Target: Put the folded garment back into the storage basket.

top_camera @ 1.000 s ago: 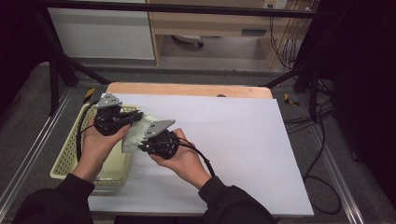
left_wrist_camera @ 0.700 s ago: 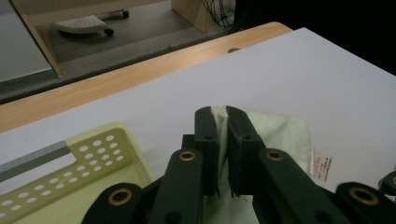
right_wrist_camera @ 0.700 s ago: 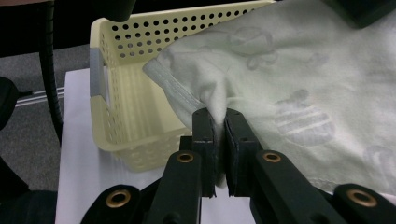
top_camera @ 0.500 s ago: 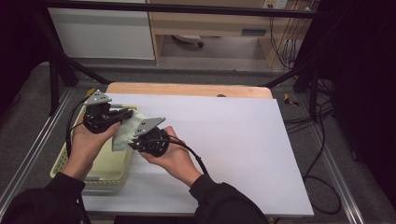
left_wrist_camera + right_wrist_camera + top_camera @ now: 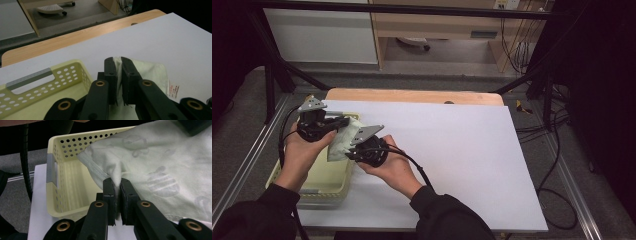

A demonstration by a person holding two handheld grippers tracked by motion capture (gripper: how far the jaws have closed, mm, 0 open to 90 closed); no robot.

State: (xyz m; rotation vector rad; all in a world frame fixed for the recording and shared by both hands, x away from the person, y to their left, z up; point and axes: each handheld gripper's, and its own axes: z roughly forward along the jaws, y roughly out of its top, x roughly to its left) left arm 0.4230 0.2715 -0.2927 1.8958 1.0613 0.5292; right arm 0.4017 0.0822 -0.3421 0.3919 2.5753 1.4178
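We've got both hand-held grippers, left & right, clamped on pale green patterned cloth; perforated yellow plastic basket just behind right one, on white worktop.

Pale green cloth, faint bee pattern; pale yellow basket.

A lab-style recording bench: a white sheet-covered wooden table inside a black metal frame, loose black cables on grey carpet at three o'clock, and pale wooden cabinets at twelve o'clock.
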